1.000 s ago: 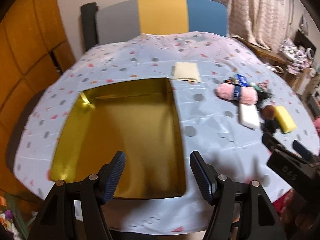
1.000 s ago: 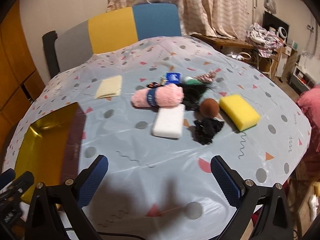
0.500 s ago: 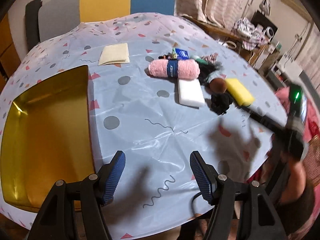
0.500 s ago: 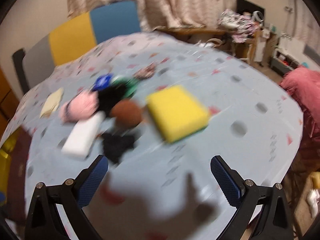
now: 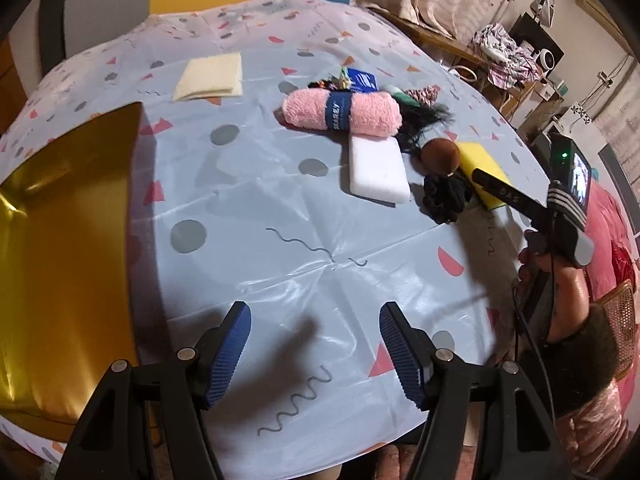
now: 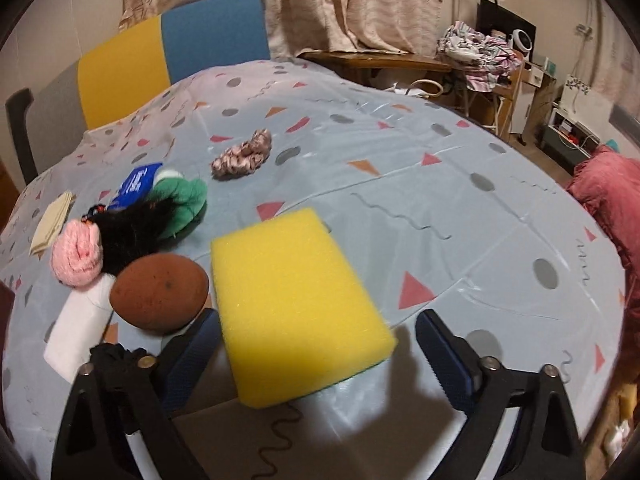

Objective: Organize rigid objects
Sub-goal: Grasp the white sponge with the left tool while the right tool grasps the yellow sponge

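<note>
In the left wrist view, the left gripper [image 5: 314,350] is being held spread and empty at the bottom of the frame, while the yellow sponge [image 5: 480,160] is lying far off at the right, where the right gripper [image 5: 486,180] is being reached over it. In the right wrist view, the sponge [image 6: 292,300] is being straddled by the right gripper [image 6: 320,354], its long axis running up the frame between jaws that have just been closing, with a gap being left at the right pad.

I see the worktop [image 5: 280,216] under a pale blue patterned cloth. On it lie a gold tray [image 5: 68,248], a cream cloth [image 5: 210,77], a pink towel roll [image 5: 340,114], a white block [image 5: 376,170], a brown ball [image 5: 440,154], a yellow sponge [image 6: 292,300] and a green yarn [image 6: 182,200].
</note>
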### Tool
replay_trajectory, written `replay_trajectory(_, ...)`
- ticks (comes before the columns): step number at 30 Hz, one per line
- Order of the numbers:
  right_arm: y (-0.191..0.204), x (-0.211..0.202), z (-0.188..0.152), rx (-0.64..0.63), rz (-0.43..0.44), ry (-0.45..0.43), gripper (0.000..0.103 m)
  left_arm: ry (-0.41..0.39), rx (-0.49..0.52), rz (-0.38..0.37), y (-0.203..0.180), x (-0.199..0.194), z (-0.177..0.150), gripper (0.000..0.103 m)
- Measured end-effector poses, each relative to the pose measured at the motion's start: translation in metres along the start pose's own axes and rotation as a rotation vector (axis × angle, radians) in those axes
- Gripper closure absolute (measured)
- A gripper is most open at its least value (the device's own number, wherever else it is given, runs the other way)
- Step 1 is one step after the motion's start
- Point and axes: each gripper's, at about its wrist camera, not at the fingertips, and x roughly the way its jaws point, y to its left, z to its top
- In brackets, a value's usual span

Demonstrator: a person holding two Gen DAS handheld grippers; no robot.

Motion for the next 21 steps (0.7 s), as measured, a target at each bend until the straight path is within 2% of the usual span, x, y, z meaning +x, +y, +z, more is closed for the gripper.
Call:
replay_trajectory(1, 0.000, 0.003, -0.002, 0.007, 0.004, 0.007, 0.022, 0.004, 0.009, -0.009, -0.003, 0.003, 0.003, 0.035)
replay_trajectory(2, 0.000, 0.006, -0.005, 0.021, 0.012, 0.011, 0.024, 0.006, 0.019, -0.013, -0.005, 0.006, 0.006, 0.035)
replay_trajectory(6, 0.000, 0.004, -0.009, 0.038, 0.040, -0.024, 0.024, 0.007, 0.060, -0.049, -0.019, 0.019, 0.024, 0.033)
replay_trajectory(10, 0.002, 0.004, -0.011, 0.038, 0.033, -0.036, 0.024, -0.011, 0.074, -0.072, -0.032, 0.035, 0.048, 0.025)
replay_trajectory(12, 0.003, 0.004, -0.012, 0.032, 0.023, -0.039, 0.024, -0.015, 0.084, -0.050, -0.038, 0.048, 0.061, 0.022)
replay_trajectory(16, 0.006, 0.005, -0.013, 0.019, 0.001, -0.047, 0.024, -0.030, 0.107, -0.017, -0.049, 0.073, 0.090, 0.021)
replay_trajectory(19, 0.006, 0.005, -0.014, 0.016, -0.007, -0.051, 0.024, -0.063, 0.163, 0.011, -0.060, 0.087, 0.104, 0.017)
replay_trajectory(21, 0.007, 0.006, -0.014, 0.012, -0.016, -0.050, 0.024, -0.047, 0.206, 0.022, -0.067, 0.100, 0.110, 0.017)
